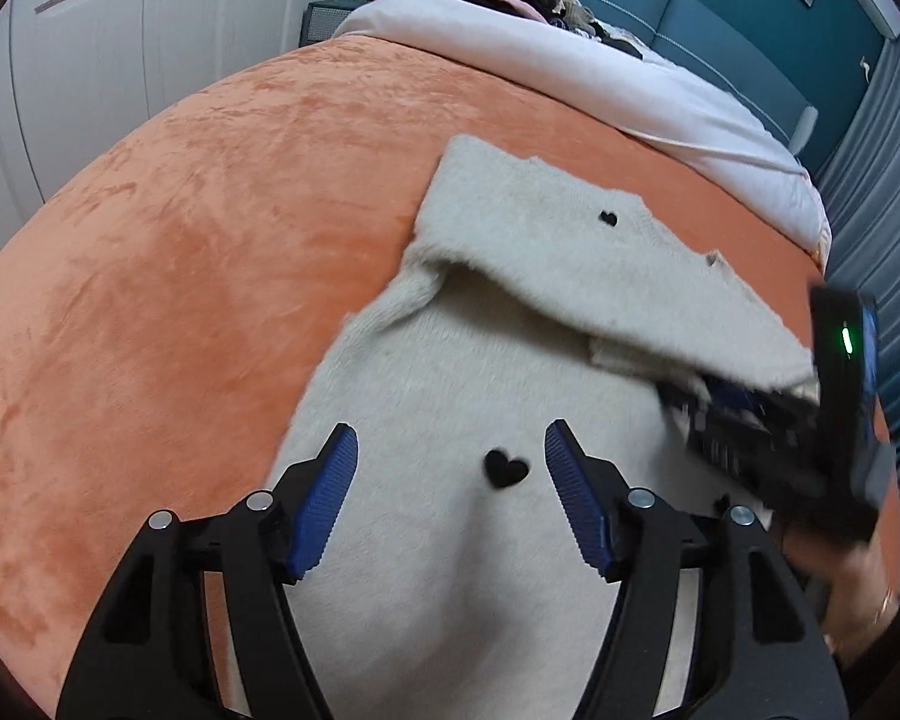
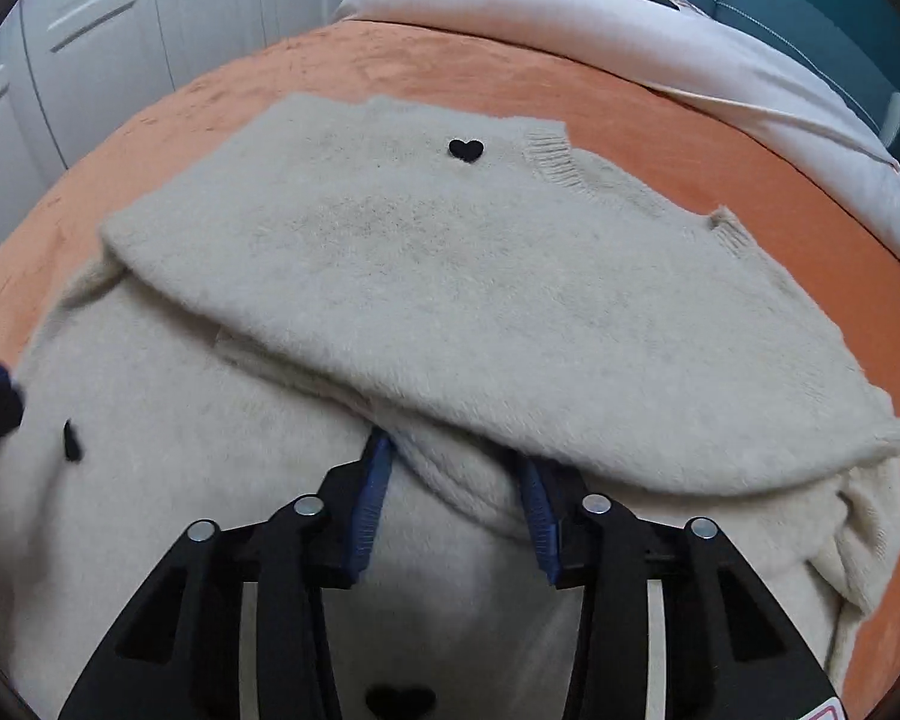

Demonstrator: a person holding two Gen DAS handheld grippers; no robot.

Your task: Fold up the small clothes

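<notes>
An orange blanket [image 1: 168, 276] covers the bed, with open room to the left of a cream sweater [image 2: 390, 276] lying folded over itself at its middle. The left gripper [image 1: 450, 468] hovers angled down above the sweater, jaws wide and empty. The right gripper [image 2: 456, 468] tilts down too, jaws narrow, pinching a fold under the sweater's turned-over edge.

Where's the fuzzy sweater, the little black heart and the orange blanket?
sweater [image 2: 450, 276]: right wrist view, middle of the folded-over upper part.
black heart [image 1: 506, 468]: left wrist view, middle of the heart between the open jaws.
orange blanket [image 1: 180, 300]: left wrist view, bare part left of the sweater.
</notes>
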